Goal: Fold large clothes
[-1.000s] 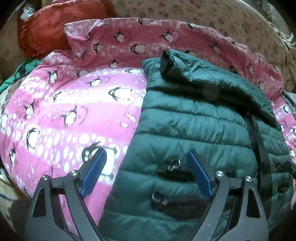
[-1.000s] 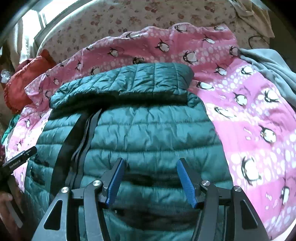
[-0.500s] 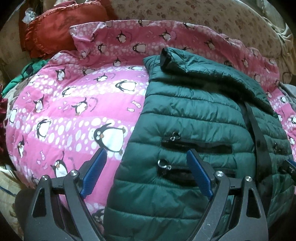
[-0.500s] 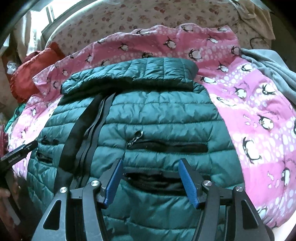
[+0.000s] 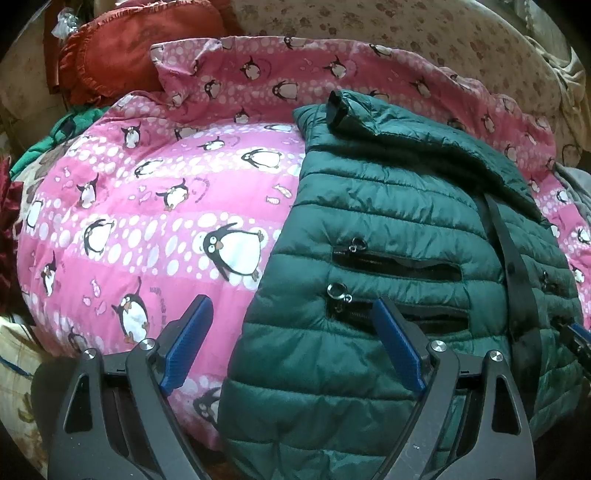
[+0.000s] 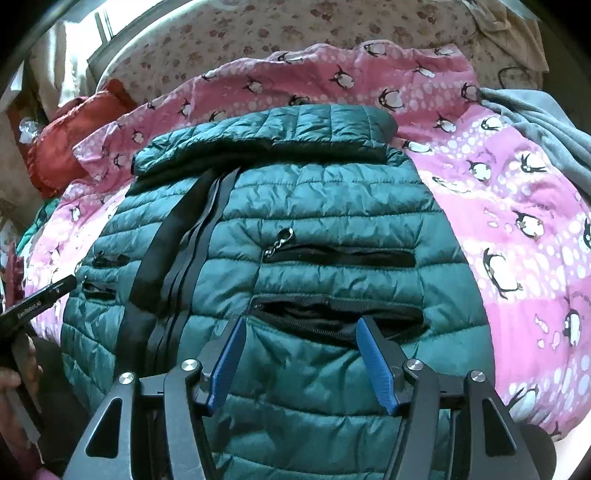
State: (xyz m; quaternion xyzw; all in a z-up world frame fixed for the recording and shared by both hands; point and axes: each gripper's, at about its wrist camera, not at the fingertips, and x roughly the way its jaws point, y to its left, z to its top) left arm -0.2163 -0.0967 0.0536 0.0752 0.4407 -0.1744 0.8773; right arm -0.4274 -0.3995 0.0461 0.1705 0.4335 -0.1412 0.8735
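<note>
A dark green quilted puffer jacket lies front up on a pink penguin blanket, collar at the far end, with a black zipper strip and open zip pockets. In the right wrist view the jacket fills the middle. My left gripper is open and empty, raised above the jacket's left hem edge. My right gripper is open and empty, raised above the lower right pocket. The left gripper's body shows at the left edge of the right wrist view.
A red cushion lies at the far left behind the blanket. A beige flowered cover runs along the back. A grey garment lies at the far right. Green cloth pokes out at the left.
Both grippers have drawn back and up from the jacket, so more of its lower part and pockets show. Both stay open and empty.
</note>
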